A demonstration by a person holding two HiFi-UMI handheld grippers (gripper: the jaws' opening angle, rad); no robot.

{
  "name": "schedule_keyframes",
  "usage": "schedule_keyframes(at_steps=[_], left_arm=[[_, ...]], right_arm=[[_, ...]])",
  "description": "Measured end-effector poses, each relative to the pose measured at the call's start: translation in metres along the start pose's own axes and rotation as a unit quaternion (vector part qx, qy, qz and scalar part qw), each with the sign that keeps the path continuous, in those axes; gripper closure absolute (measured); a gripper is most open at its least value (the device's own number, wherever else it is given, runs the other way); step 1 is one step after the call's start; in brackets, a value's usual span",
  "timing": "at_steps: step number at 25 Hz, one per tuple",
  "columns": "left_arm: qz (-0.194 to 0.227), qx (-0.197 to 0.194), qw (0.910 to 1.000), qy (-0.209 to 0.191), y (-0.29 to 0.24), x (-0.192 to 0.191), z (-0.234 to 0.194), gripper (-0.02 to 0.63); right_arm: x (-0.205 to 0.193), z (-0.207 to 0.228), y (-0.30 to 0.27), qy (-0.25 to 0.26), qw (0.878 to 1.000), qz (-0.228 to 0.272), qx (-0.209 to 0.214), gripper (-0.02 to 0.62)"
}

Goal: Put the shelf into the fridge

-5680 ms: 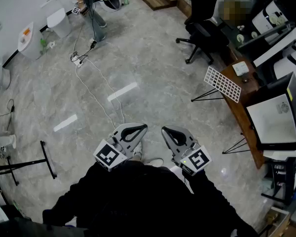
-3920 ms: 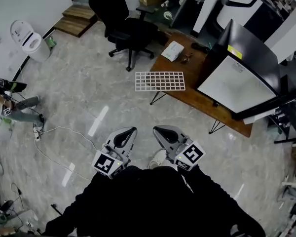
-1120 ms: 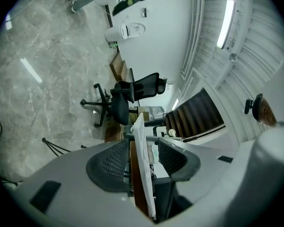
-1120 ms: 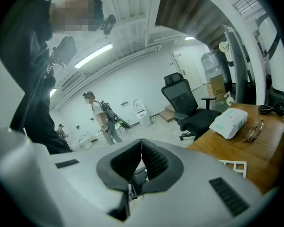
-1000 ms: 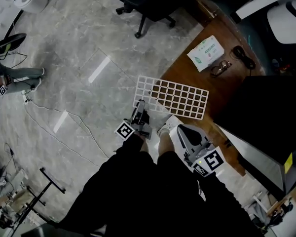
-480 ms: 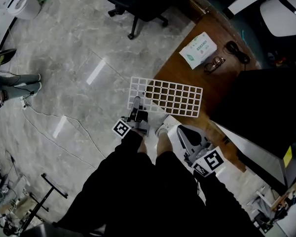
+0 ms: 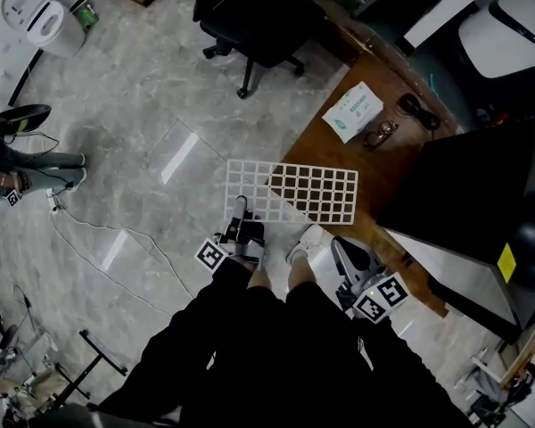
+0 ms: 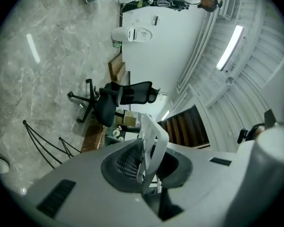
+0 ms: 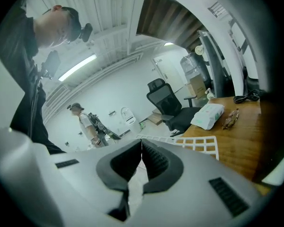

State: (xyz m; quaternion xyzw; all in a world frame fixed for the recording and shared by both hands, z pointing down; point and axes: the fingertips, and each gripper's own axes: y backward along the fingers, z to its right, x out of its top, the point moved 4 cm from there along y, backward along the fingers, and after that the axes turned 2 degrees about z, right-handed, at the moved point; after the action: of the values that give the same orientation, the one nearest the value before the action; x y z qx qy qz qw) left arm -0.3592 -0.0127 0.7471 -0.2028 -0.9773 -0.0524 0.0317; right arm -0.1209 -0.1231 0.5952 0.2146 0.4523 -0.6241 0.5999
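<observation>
The white wire-grid shelf [image 7: 294, 190] lies partly on the wooden table [image 7: 339, 154], its left part jutting over the floor. My left gripper [image 7: 239, 205] grips its near left edge. In the left gripper view the shelf's white rim [image 8: 154, 138] sits clamped between the dark pads [image 8: 125, 167], and the jaws are easing open slightly. My right gripper [image 7: 343, 255] hangs close to my body, shut and empty. The right gripper view shows the shelf [image 9: 199, 143] ahead of the right gripper [image 9: 141, 150]. A black box with a white front [image 7: 468, 203] stands at the right.
On the table lie a tissue pack [image 7: 353, 111] and glasses [image 7: 379, 132]. A black office chair [image 7: 259, 16] stands beyond the table. A cable [image 7: 116, 230] runs across the marble floor; a person [image 7: 18, 163] stands at the far left near a white bin [image 7: 36, 12].
I have walked up to the table. My left gripper reached the shelf's near left edge and closed on it. The right gripper stayed shut by my body.
</observation>
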Motion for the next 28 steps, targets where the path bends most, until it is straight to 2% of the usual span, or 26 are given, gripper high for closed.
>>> schedule_keyframes(at_steps=[6, 10, 13, 16, 19, 21, 25, 28], left_arm=[[0.025, -0.014, 0.9996, 0.005, 0.008, 0.029, 0.069, 0.568], [0.04, -0.011, 0.9991, 0.002, 0.018, 0.033, 0.105, 0.568], [0.046, -0.009, 0.9989, 0.002, 0.023, 0.04, 0.131, 0.566], [0.046, -0.014, 0.9987, 0.016, 0.025, 0.044, 0.153, 0.566], [0.034, -0.014, 0.9991, 0.022, 0.026, 0.042, 0.169, 0.566], [0.021, -0.016, 0.9993, 0.026, 0.025, 0.038, 0.178, 0.566], [-0.012, -0.018, 0.9989, 0.041, 0.018, 0.018, 0.184, 0.566], [-0.038, -0.015, 0.998, 0.049, 0.013, 0.001, 0.184, 0.566]], right_arm=[[-0.007, -0.013, 0.021, -0.069, 0.997, 0.022, -0.031, 0.589], [-0.018, -0.017, 0.04, -0.104, 0.993, 0.033, -0.041, 0.588], [-0.023, -0.018, 0.038, -0.179, 0.981, 0.055, -0.043, 0.564], [-0.024, -0.016, 0.03, -0.287, 0.952, 0.105, -0.03, 0.422], [-0.016, -0.013, 0.025, -0.348, 0.923, 0.164, -0.015, 0.367], [-0.009, -0.007, 0.024, -0.371, 0.907, 0.201, -0.019, 0.353], [0.002, 0.01, 0.036, -0.42, 0.86, 0.287, -0.043, 0.354], [0.012, 0.016, 0.048, -0.429, 0.838, 0.334, -0.058, 0.396]])
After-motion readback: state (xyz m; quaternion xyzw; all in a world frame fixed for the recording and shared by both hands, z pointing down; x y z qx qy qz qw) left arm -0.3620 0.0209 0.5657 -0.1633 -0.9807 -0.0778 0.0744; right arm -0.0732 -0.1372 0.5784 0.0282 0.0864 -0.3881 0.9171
